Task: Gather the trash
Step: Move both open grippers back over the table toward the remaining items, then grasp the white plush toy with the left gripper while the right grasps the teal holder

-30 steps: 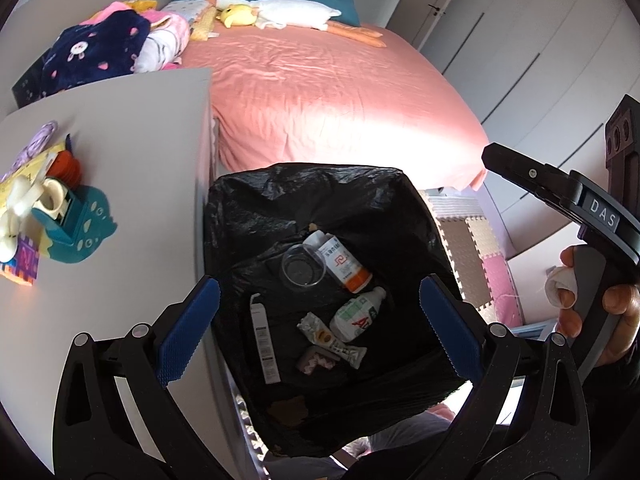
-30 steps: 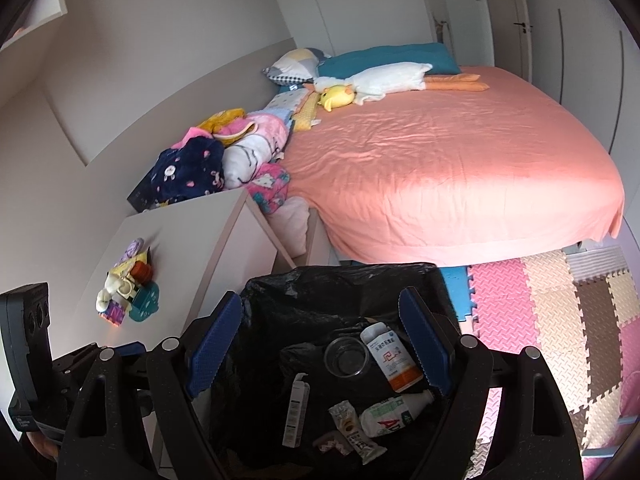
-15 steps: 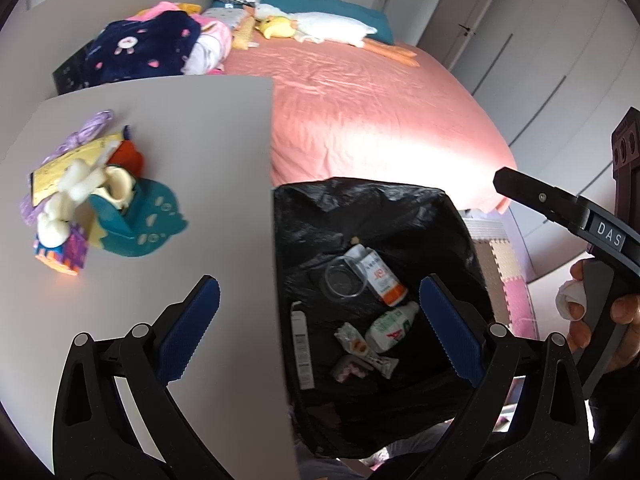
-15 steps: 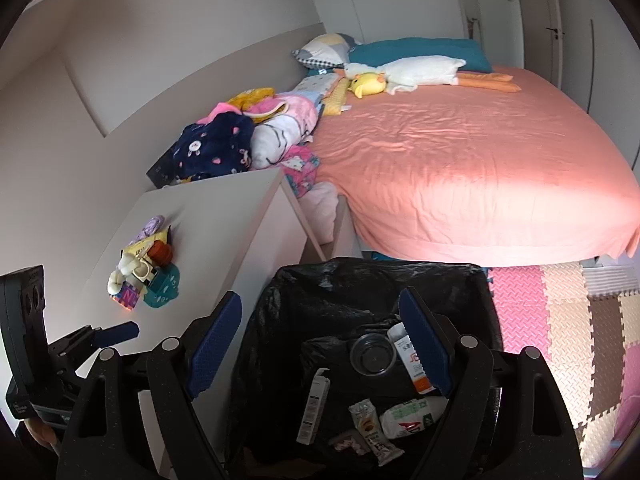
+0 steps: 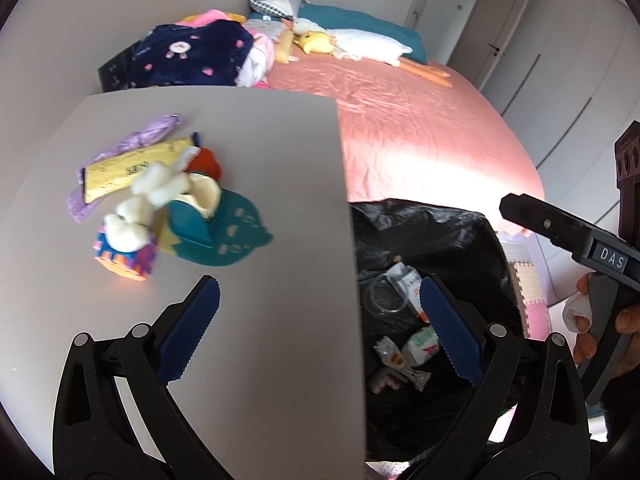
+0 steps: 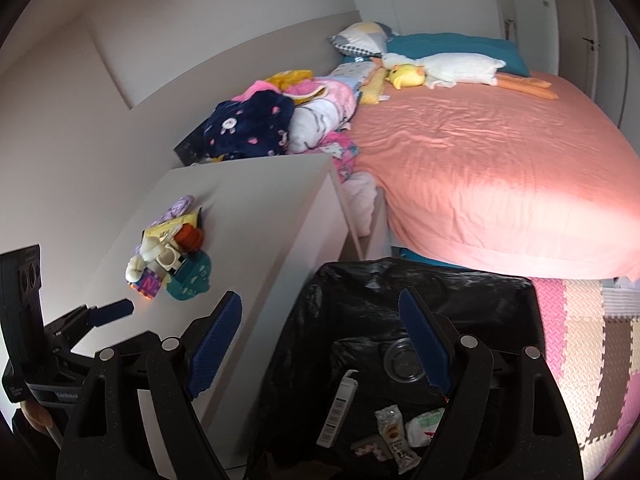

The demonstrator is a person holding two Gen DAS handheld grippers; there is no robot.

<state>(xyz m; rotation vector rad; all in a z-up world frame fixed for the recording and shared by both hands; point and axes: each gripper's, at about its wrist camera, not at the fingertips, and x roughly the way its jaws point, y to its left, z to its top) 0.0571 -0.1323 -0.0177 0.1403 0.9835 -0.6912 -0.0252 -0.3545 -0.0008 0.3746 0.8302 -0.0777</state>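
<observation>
A bin lined with a black bag (image 5: 432, 240) (image 6: 360, 300) stands beside a grey table (image 5: 280, 184) (image 6: 256, 208). It holds several pieces of trash: a clear cup (image 5: 386, 296), bottles (image 5: 420, 346), wrappers (image 6: 394, 432) and a white tube (image 6: 338, 410). A cluster of items (image 5: 160, 200) (image 6: 172, 256) lies on the table: yellow packet, purple bag, white tissue, red object, teal holder. My left gripper (image 5: 318, 330) is open and empty over the table edge. My right gripper (image 6: 320, 344) is open and empty above the bin.
A bed with a pink sheet (image 6: 500, 168) lies beyond the table and bin, with piled clothes (image 6: 272, 120) and plush toys (image 6: 440, 70). Foam floor mats (image 6: 592, 340) lie to the right. Wardrobe doors (image 5: 560, 60) line the far wall.
My left gripper has swung left from over the bin to over the table edge. My right gripper view has shifted a little left; both grippers stay open.
</observation>
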